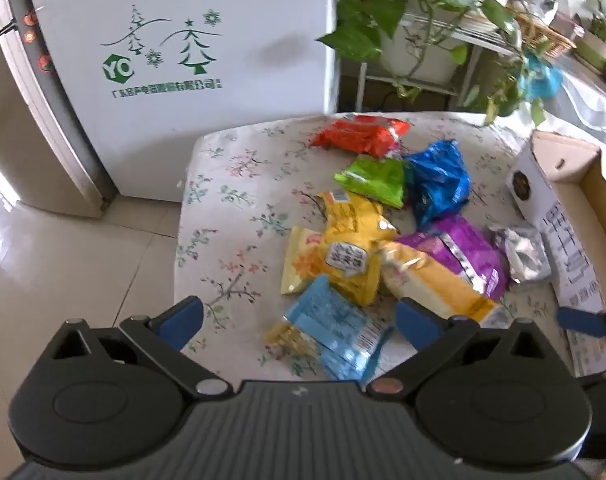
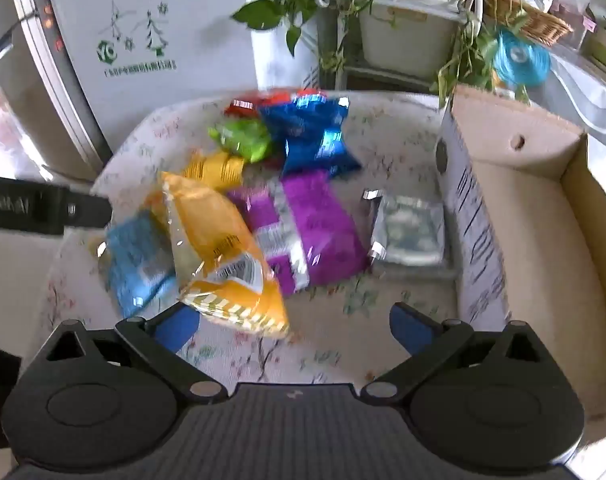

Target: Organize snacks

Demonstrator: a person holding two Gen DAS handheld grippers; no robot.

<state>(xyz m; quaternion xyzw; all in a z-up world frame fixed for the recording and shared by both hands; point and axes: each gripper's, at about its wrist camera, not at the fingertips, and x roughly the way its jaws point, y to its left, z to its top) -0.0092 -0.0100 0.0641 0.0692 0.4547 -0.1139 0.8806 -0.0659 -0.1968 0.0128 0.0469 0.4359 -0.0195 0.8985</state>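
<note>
The left hand-held gripper (image 1: 299, 320) hovers tilted down over the near edge of the bench (image 1: 231, 184), jaws spread as wide as they go and gripping nothing; directly between its blue fingers (image 1: 417, 322) lies a light-blue packet (image 1: 335, 328), with a yellow packet (image 1: 343, 248) just beyond it. The right hand-held gripper (image 2: 291, 326) is likewise fully open and empty, with an orange-yellow bag (image 2: 219, 248) overlapping its left finger and bare cloth between the tips. Ahead of it sit a purple bag (image 2: 303, 228) and a silver pouch (image 2: 411, 232), with blue (image 2: 315, 136), green (image 2: 243, 140) and red (image 1: 359, 134) packets farther off. An open cardboard box (image 2: 523, 208) stands to its right, apparently empty. The sorting seems barely begun: no snack is in the box. The next move likely calls for lowering one gripper onto the nearest packet, closing gently on the crinkly film, and carrying it rightward into the box.
</note>
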